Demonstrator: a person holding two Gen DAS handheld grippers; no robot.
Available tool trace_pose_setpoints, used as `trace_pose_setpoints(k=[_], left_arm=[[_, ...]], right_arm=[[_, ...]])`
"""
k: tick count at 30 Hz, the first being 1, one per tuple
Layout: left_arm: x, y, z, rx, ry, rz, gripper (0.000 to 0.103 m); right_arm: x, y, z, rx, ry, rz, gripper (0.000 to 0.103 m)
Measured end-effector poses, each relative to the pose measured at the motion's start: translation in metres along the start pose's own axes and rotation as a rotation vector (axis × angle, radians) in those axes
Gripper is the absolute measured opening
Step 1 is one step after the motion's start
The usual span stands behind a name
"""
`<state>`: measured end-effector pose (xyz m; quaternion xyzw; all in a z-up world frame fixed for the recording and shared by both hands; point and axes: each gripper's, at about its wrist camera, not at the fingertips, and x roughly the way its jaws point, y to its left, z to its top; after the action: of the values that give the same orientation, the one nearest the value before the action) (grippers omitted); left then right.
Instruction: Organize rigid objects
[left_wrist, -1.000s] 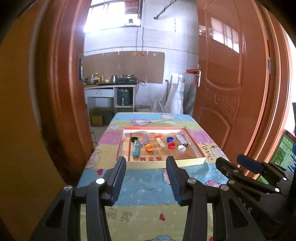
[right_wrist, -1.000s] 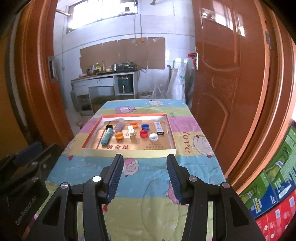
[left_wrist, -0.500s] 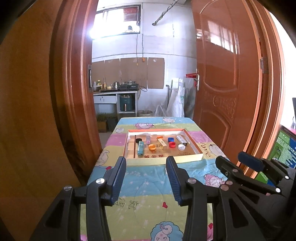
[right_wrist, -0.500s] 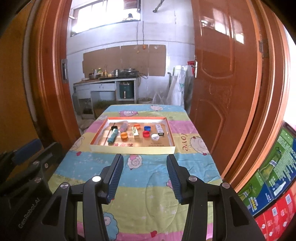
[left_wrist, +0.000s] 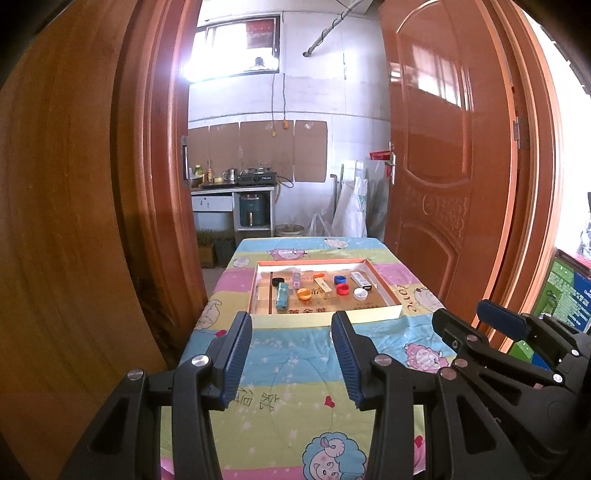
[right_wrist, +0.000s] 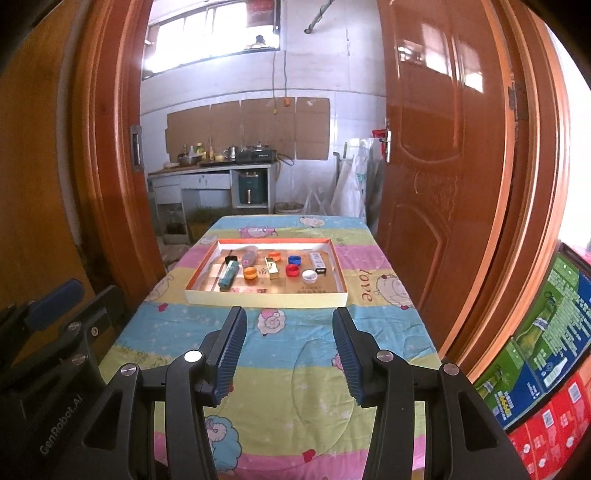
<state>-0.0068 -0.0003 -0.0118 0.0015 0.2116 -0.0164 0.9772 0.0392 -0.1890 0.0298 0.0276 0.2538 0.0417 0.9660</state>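
Ribbed blue fingers (right_wrist: 232, 354) of both grippers gape empty above quilted cloth (right_wrist: 295, 373).

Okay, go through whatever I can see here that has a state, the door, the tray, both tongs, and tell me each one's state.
Left tongs: open, empty, above the cloth short of the tray.
Right tongs: open, empty.
Door: swung open.
Tray: lidless, holding caps and small boxes.
Teal lighter: lying flat in the tray.

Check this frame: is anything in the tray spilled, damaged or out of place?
Nothing stands out. The caps, small boxes and teal lighter all lie loosely inside the tray, which sits flat on the tablecloth. Both grippers are empty, well short of it.
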Motion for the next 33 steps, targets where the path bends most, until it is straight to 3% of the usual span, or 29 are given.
trace_pose_setpoints(k=[33], left_arm=[[-0.0016,0.0005,-0.0020,0.000,-0.004,-0.002,0.045]], right_arm=[[-0.0036,-0.0013,-0.0019,0.004,-0.005,-0.002,0.050]])
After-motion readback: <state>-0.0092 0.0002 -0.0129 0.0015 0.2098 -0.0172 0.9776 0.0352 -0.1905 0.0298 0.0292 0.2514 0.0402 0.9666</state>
